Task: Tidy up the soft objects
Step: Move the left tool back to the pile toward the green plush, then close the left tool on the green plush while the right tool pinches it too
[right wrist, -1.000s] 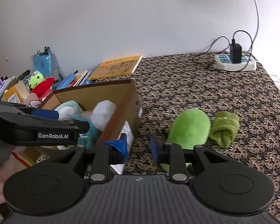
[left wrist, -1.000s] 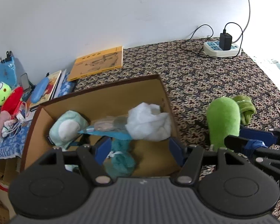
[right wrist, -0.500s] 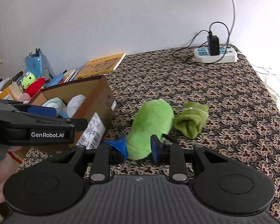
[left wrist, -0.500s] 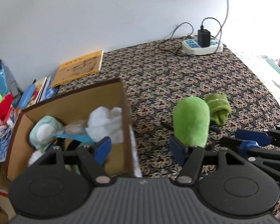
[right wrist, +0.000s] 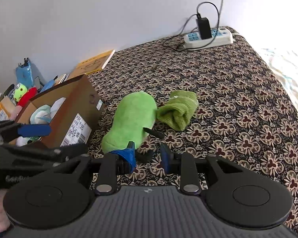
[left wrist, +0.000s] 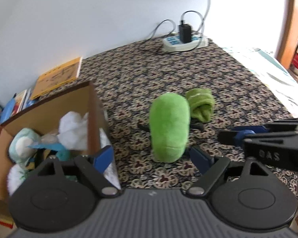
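Left wrist view first: we see the left hand-held gripper (left wrist: pixel 152 157) with its blue pads far apart and still opening, nothing pressed between them. Just beyond the gap lies the green plush (left wrist: pixel 169 128), a smooth, rounded, bright green oblong lying lengthwise on the patterned cover (left wrist: pixel 238 91), its near end closest to us. Touching its far right side is the green towel (left wrist: pixel 200 105), a darker, nubbly cloth rolled into a loose bundle. At the left stands the cardboard box (left wrist: pixel 93 117), open at the top, holding a white fluffy lump (left wrist: pixel 73 129) and a pale mint plush (left wrist: pixel 22 144). A yellow booklet (left wrist: pixel 58 77) lies far left by the wall, and a power strip (left wrist: pixel 184 43) with a black charger sits at the far edge. The right hand-held gripper (left wrist: pixel 228 136) reaches in from the right, near the plush but apart from it.

Right wrist view next: we see that gripper (right wrist: pixel 148 155) with its pads only a narrow gap apart; the left pad sits right at the near end of the green plush (right wrist: pixel 129 119), but we cannot tell whether it touches, and nothing is clamped. The green towel (right wrist: pixel 178 109) lies against the plush's far right. The cardboard box (right wrist: pixel 75 111), with a printed label on its side, stands to the left, and the left hand-held gripper (right wrist: pixel 33 130) shows in front of it.
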